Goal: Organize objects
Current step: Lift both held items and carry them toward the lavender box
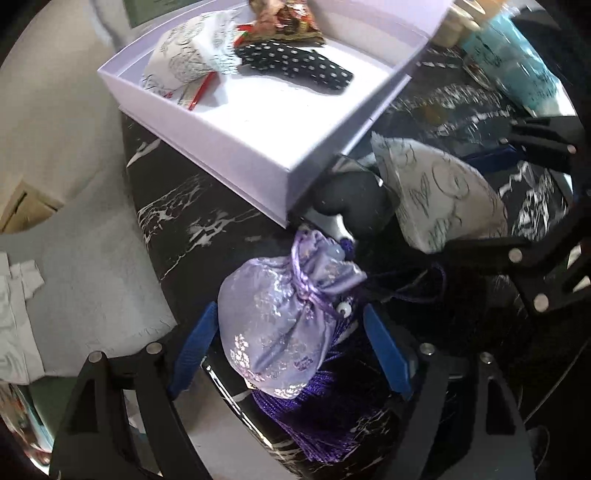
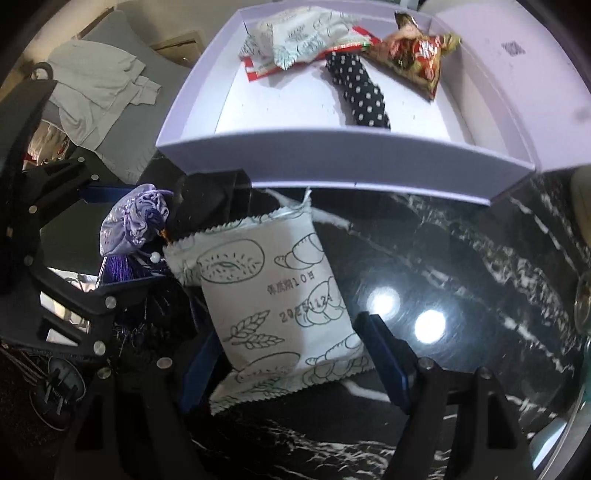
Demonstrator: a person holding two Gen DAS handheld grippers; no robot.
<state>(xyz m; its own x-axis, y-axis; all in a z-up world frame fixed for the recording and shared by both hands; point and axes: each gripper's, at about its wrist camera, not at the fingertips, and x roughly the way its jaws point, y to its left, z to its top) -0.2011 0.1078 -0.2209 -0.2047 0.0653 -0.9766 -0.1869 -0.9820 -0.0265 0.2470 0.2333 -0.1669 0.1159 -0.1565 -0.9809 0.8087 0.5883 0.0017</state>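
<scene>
Left wrist view: the left gripper [image 1: 291, 350] points almost straight down at a black, white-veined tabletop [image 1: 184, 221]. Its jaws stand wide, and a lilac brocade pouch [image 1: 280, 321] with a drawn cord neck lies between the two blue pads [image 1: 194, 350]. The left pad stands just beside the pouch and the right pad is clear of it, so nothing is gripped. A purple tassel [image 1: 317, 424] spreads from under the pouch toward the camera. Beyond the pouch lies a black object [image 1: 351, 206], too blurred to name, and to its right a white printed sachet [image 1: 436, 195]. The right gripper [image 1: 517, 192] reaches in from the right edge around that sachet. A shallow lavender box [image 1: 236, 147] sits on the tabletop at the upper left, well beyond the pouch. It holds another white sachet [image 1: 188, 51], a black polka-dot piece [image 1: 295, 66] and a red patterned packet [image 1: 284, 22].

Right wrist view: the right gripper [image 2: 295, 350] also points steeply down, jaws wide. The white printed sachet [image 2: 273, 295], marked with bread and wheat drawings, lies flat between its blue pads [image 2: 388, 354]. The right pad stands just off the sachet's edge; contact at the left pad cannot be told. To the left, the lilac brocade pouch [image 2: 136, 221] sits within the left gripper [image 2: 110, 236]. The lavender box [image 2: 332, 162] stands just beyond the sachet's far end. Pale cloth [image 2: 99, 88] lies off the tabletop at the upper left.
</scene>
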